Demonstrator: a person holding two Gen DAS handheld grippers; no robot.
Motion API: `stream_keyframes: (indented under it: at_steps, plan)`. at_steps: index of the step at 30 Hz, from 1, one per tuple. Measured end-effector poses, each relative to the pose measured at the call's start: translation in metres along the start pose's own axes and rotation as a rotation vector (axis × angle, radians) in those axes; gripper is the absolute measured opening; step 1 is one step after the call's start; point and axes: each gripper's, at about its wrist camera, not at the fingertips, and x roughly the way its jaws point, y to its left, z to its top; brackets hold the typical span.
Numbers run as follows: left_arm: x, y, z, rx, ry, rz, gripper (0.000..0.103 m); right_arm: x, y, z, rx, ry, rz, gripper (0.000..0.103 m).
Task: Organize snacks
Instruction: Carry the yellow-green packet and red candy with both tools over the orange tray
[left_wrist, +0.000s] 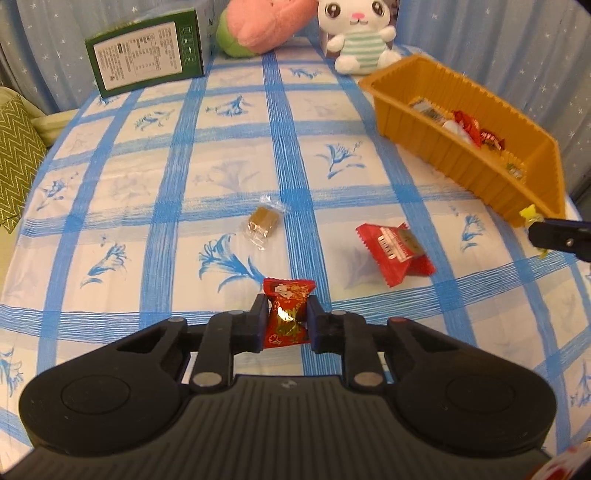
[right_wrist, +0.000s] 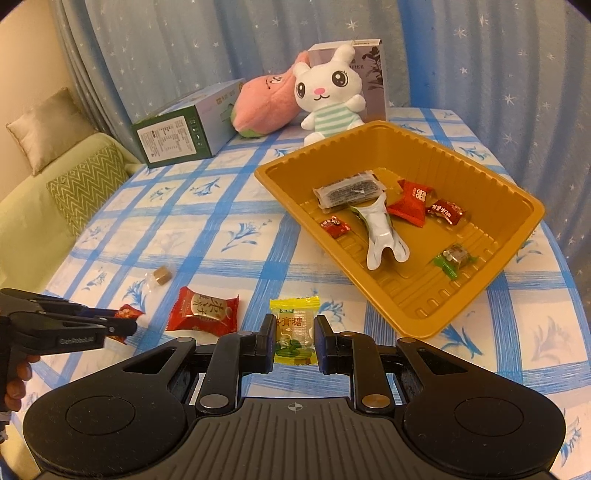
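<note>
My left gripper is shut on a small red candy, just above the tablecloth; it also shows at the left of the right wrist view. My right gripper is shut on a yellow-green candy, near the front corner of the orange tray. The tray holds several wrapped snacks. A larger red snack packet and a clear-wrapped brown candy lie loose on the cloth between the grippers.
A green box, a pink plush and a white bunny plush stand along the table's far edge. A green sofa with cushions is past the left edge. Blue curtains hang behind.
</note>
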Motion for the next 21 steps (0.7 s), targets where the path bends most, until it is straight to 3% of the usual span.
stream_keyframes:
  at_steps: [10,21]
  plan:
    - [-0.057,-0.021,0.007,0.021,-0.086,-0.064,0.019,-0.023,-0.005,0.0,0.019,-0.018,0.024,0.022]
    - [-0.084,-0.079,0.035,0.119,-0.177,-0.158,0.019,-0.054,-0.024,0.008,0.047,-0.074,0.007,0.022]
